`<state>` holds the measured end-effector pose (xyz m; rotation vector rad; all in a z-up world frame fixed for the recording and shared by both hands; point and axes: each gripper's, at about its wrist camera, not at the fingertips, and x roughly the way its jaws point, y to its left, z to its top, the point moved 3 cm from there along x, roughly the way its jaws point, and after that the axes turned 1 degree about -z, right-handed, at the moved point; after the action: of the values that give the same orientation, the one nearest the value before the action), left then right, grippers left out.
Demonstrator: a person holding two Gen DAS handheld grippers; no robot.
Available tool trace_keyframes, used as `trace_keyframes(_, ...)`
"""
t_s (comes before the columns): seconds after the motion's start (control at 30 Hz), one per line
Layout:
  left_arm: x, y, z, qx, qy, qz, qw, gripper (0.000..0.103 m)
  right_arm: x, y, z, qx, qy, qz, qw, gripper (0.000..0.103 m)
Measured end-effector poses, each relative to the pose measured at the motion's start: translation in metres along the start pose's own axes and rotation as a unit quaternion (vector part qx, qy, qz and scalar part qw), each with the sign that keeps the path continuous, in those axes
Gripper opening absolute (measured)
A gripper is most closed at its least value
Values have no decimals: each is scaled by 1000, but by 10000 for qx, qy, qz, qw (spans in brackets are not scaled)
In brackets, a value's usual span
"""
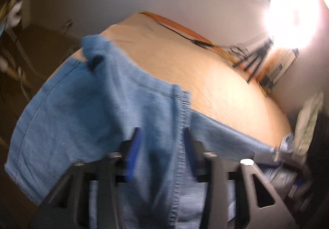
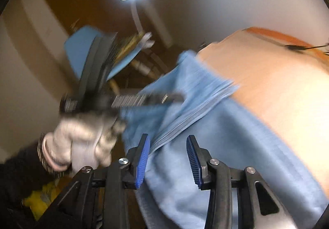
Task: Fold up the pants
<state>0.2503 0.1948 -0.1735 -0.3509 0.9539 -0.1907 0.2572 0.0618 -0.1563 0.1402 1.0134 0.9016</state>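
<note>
Left wrist view: we see the left gripper (image 1: pixel 162 146) low centre, jaws parted, blue pads clear of the cloth; the pants (image 1: pixel 98 101) drape over the tan table (image 1: pixel 205 76), seam running between the jaws.

Right wrist view: right gripper (image 2: pixel 167 152) likewise parted, gripping nothing; pants lie lower right, gloved hand (image 2: pixel 80 136) at left.

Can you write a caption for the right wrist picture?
Open right hand-held gripper over light blue denim pants on a tan table.
</note>
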Motion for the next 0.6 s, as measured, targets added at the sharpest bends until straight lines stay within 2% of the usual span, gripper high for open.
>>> trace_keyframes(0.1, 14, -28, -2, 660, 188, 208, 9974, 59, -14, -27, 16, 335, -168, -254, 9990, 42)
trace_keyframes(0.17, 30, -43, -6, 1112, 360, 625, 9912, 59, -17, -39, 22, 516, -200, -257, 9981, 43)
trace_keyframes(0.23, 42, -48, -9, 1382, 478, 913, 9850, 59, -16, -52, 29, 683, -195, -238, 9972, 44)
trace_keyframes(0.3, 50, -48, -11, 1552, 562, 1083, 9803, 59, -15, -61, 29, 844, -113, -170, 9962, 50)
trace_keyframes(0.4, 49, -36, -12, 1561, 538, 1209, 9788, 59, -4, -74, 38, 1091, 9, -27, 9940, 50)
trace_keyframes(0.5, 41, -17, -11, 1280, 460, 1137, 9842, 44, 14, -81, 46, 1285, 168, 91, 9915, 50)
trace_keyframes(0.6, 33, -6, -13, 1031, 397, 1002, 9888, 34, 41, -89, 57, 1541, 295, 252, 9873, 50)
